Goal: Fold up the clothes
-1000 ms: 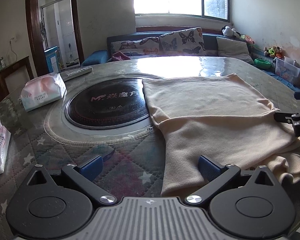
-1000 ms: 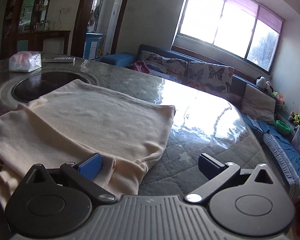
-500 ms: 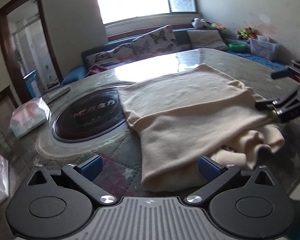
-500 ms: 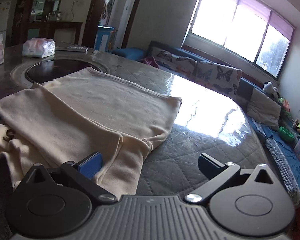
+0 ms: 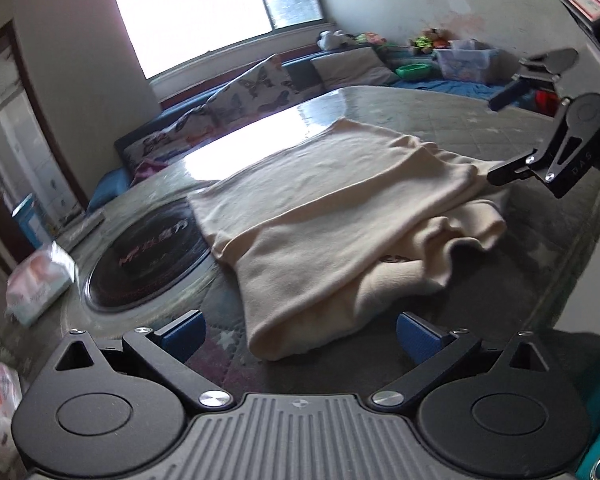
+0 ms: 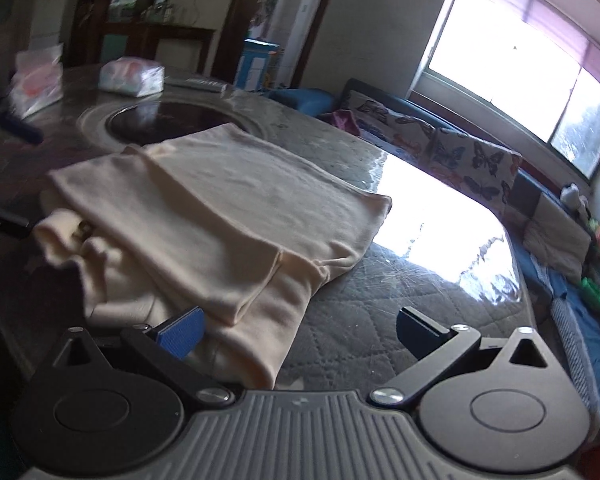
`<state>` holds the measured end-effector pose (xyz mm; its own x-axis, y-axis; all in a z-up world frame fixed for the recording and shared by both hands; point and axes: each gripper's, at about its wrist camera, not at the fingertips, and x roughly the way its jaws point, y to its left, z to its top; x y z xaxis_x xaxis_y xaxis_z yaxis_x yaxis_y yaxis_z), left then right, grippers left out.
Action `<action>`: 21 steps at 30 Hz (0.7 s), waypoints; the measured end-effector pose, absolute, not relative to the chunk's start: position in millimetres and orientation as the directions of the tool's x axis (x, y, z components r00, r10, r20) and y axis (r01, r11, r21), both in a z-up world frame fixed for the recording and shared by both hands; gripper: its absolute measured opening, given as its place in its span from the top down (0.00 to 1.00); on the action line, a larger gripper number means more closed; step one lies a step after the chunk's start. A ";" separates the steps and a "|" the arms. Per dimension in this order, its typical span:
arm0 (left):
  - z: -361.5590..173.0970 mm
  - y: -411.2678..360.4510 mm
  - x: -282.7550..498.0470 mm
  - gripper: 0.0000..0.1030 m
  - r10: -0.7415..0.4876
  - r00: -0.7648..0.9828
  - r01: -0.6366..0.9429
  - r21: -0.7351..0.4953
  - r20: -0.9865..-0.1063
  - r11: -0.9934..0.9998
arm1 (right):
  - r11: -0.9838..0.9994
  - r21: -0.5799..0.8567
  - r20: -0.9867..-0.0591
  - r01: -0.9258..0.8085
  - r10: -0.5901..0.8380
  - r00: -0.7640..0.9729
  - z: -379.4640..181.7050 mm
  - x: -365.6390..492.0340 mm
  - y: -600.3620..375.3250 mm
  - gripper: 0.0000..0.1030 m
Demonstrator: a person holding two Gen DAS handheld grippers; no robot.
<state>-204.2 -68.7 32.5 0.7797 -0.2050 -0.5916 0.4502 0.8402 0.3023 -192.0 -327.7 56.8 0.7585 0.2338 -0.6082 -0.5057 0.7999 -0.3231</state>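
The cream garment [image 5: 332,216] lies ahead of both grippers on the quilted table [image 6: 364,320], already folded once so that a flat upper layer covers a looser, bunched layer that spills out on the side nearest the person. Seen from the left gripper [image 5: 300,336], its near corner sits just beyond and between the blue pads, not touched by either; the jaws stand wide with nothing in them. The right gripper [image 6: 300,332] is likewise spread wide and empty, with the folded edge of the cloth lying under and just ahead of its left finger [image 6: 182,332], though blur makes it hard to say whether the pad rests on the fabric. Farther out from the left gripper a dark round hotplate [image 5: 152,256] is set into the table to the left, with a tissue pack [image 5: 40,284] beyond it. The fold looks half done, between grasps. The next move likely calls for each gripper to close on a corner of the bunched near layer and tuck or fold it flat.
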 end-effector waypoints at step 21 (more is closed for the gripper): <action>10.2 -110.8 -205.1 0.80 -0.417 0.737 0.667 0.473 -0.532 0.575 | 0.682 -0.357 -0.630 -0.638 0.329 0.703 56.2 -224.6 -309.6 0.06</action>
<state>-205.1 -110.8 10.2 0.7368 -0.4172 -0.5321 0.6674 0.5751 0.4731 -224.6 -309.6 56.2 0.7035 0.3285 -0.6302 -0.6382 0.6822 -0.3567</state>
